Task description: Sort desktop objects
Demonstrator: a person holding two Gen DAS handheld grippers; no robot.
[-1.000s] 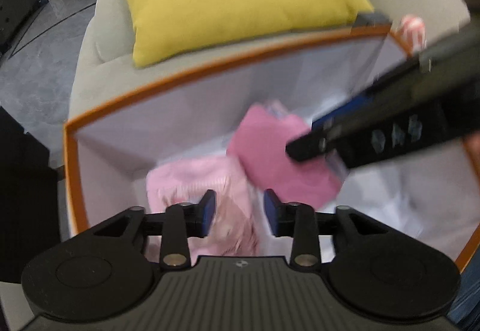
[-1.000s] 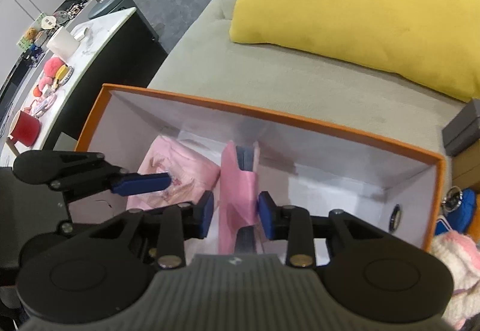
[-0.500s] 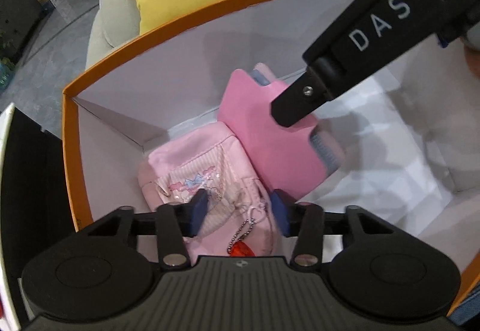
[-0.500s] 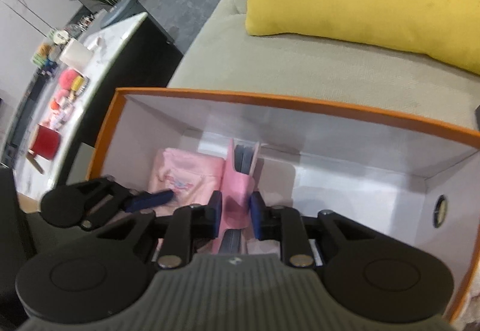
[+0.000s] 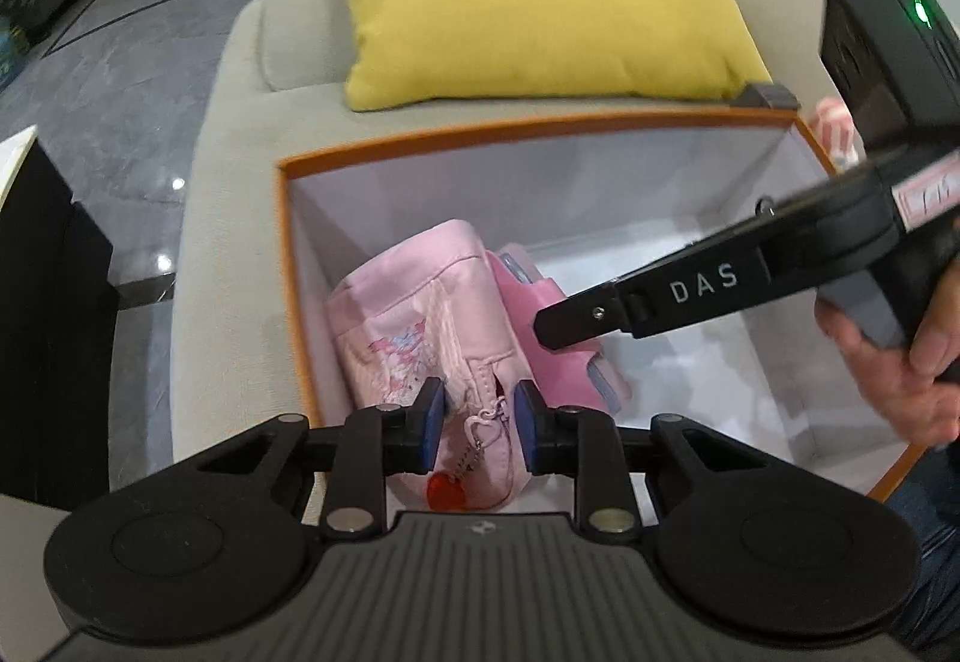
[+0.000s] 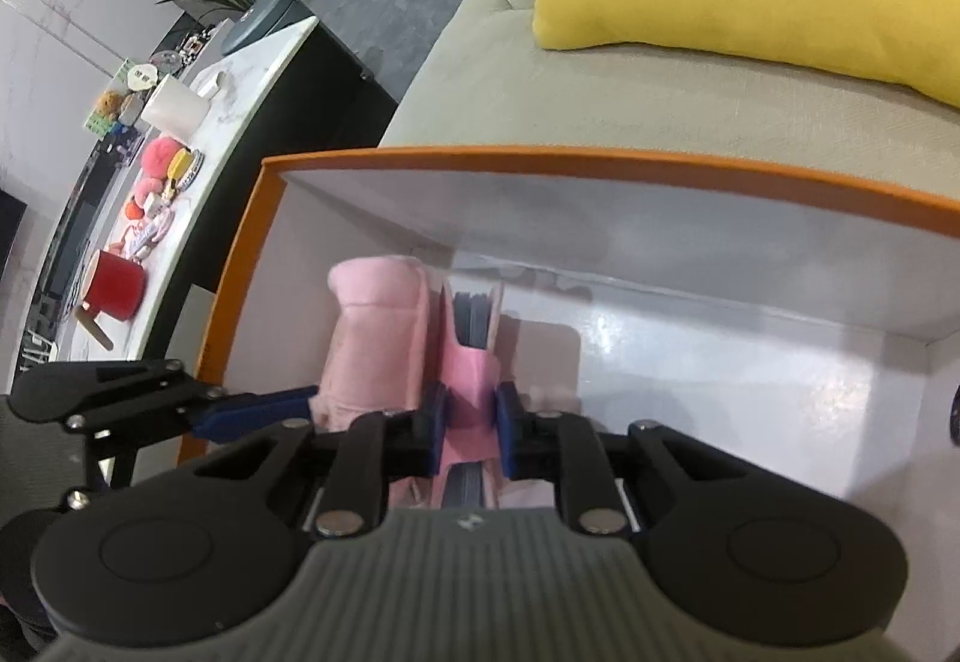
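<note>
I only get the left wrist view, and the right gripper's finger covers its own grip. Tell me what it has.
Observer: The right gripper has the pink case between its pads, one on each face; its jaws are closing on it.
Operator: My left gripper is closing on the pink pouch. Describe the case end-on.
Observer: It stands on edge; dark grey slabs show in its open far end.
Operator: Report what lies left of the orange box.
Observer: A white-topped side table carrying a red mug.
</note>
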